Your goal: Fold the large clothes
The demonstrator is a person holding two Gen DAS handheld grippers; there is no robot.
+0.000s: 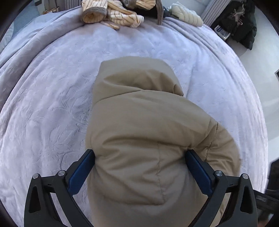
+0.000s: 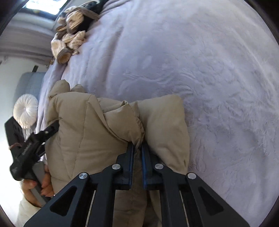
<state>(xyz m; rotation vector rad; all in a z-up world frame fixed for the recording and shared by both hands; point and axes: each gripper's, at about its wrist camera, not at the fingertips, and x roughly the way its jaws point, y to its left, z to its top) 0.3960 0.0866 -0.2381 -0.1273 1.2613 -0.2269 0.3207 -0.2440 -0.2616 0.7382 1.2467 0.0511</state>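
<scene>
A beige puffer jacket (image 1: pixel 144 132) lies bundled on the lilac bedspread (image 1: pixel 52 97), hood end away from me. My left gripper (image 1: pixel 139 153) has its jaws wide apart, one on each side of the padded bulk, pressing against it. In the right wrist view the same jacket (image 2: pixel 97 132) is folded into a thick bundle. My right gripper (image 2: pixel 137 146) is shut on a gathered fold of the jacket at the bundle's edge. The left gripper (image 2: pixel 43 134) shows at the left of that view, held by a hand, its tips against the jacket's far side.
A striped cream garment (image 1: pixel 113 14) and a white quilted item (image 1: pixel 186 14) lie at the far edge of the bed. A dark coat (image 1: pixel 240 26) hangs at the right. A round white cushion (image 2: pixel 26 110) sits beside the bed.
</scene>
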